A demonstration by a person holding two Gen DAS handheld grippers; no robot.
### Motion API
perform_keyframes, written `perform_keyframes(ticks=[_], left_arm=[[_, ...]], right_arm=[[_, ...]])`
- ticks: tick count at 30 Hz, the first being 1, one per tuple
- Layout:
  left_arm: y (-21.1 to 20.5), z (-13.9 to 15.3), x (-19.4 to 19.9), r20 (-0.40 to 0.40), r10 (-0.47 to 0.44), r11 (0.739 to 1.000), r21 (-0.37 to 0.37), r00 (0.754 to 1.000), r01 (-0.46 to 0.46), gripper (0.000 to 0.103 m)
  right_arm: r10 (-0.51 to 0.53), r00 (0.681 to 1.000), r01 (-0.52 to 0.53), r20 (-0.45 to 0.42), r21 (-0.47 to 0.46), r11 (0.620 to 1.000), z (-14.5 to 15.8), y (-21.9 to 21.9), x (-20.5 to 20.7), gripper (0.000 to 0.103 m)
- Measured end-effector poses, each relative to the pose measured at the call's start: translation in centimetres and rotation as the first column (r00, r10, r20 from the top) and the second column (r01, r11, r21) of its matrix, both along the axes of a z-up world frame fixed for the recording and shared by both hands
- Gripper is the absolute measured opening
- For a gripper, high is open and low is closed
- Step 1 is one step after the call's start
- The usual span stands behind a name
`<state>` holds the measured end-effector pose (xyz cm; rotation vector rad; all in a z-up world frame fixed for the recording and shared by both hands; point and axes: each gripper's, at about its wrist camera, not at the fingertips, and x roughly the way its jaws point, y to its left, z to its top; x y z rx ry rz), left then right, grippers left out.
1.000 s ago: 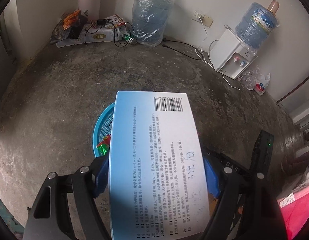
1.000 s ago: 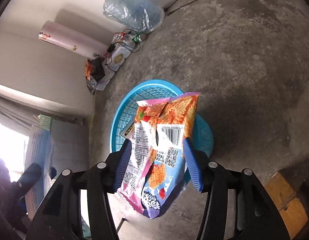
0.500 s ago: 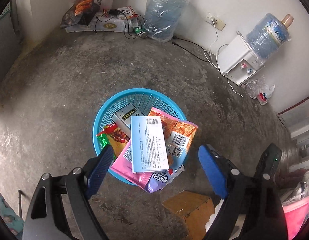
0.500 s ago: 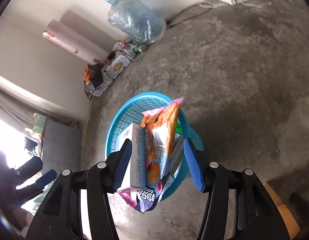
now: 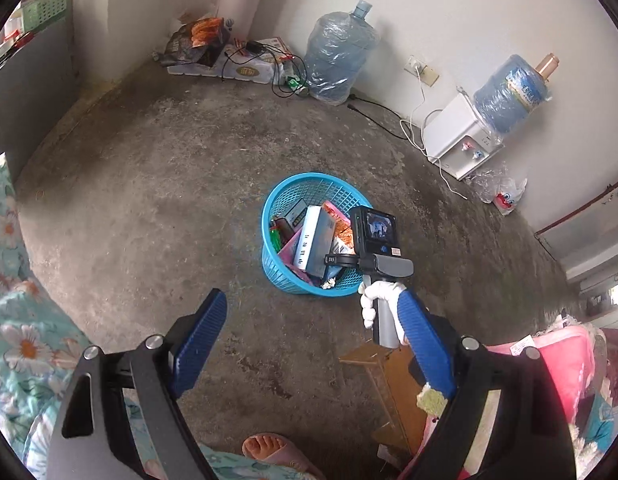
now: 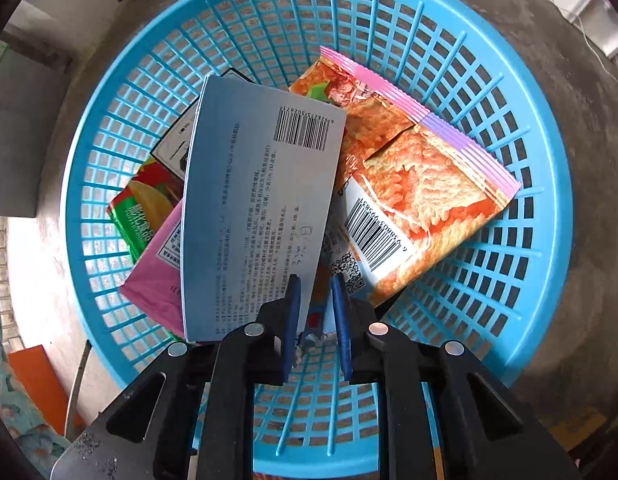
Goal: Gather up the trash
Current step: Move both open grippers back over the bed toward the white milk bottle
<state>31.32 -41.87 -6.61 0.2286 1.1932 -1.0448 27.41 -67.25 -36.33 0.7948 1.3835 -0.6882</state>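
A blue mesh basket [image 5: 293, 184] stands on the concrete floor, seen from straight above in the right wrist view [image 6: 109, 120]. In it lie a pale blue printed box [image 6: 261, 200], an orange snack bag [image 6: 421, 184], a green packet [image 6: 145, 200] and a pink packet [image 6: 157, 280]. My right gripper [image 6: 315, 312] points down into the basket. Its jaws are closing to a narrow gap, with the bag's lower end showing in it. My left gripper [image 5: 311, 300] stands wide open and empty, back from the basket. A white-gloved hand [image 5: 379, 296] holds the right gripper over the basket.
A wrapped water bottle [image 5: 339, 64] and a white dispenser [image 5: 461, 148] stand along the far wall, with cables [image 5: 389, 116] on the floor. A cardboard box [image 5: 389, 376], a sandalled foot [image 5: 269, 452], floral bedding [image 5: 21, 340] and pink fabric [image 5: 557, 368] lie close by.
The left gripper let the blue box fall into the basket, then drew back and up. The right gripper swung down over the basket and its jaws narrowed; the snack bag now lies inside.
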Motion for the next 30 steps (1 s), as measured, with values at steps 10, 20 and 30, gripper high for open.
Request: perform_keyframes(ticks=[10, 20, 30], left_arm=[[8.9, 4.8, 0.3, 0.034, 0.116, 0.987, -0.119, 0.993, -0.111, 0.085], [20.8, 10.3, -3.8, 0.021, 0.259, 0.938, -0.243, 0.966, -0.246, 0.085], [41.0, 11.2, -9.7, -0.039, 0.561, 0.781, -0.306, 0.827, -0.544, 0.085]], right_arm=[[-0.082, 0.987, 0.091, 0.138, -0.064, 0.994, 6.0, -0.6, -4.1, 0.022], [-0.103, 0.864, 0.113, 0.493, 0.010, 0.994, 21.2, 5.1, -7.9, 0.050], [0.350, 0.680, -0.298, 0.644, -0.194, 0.935, 36.4, 20.3, -3.9, 0.065]])
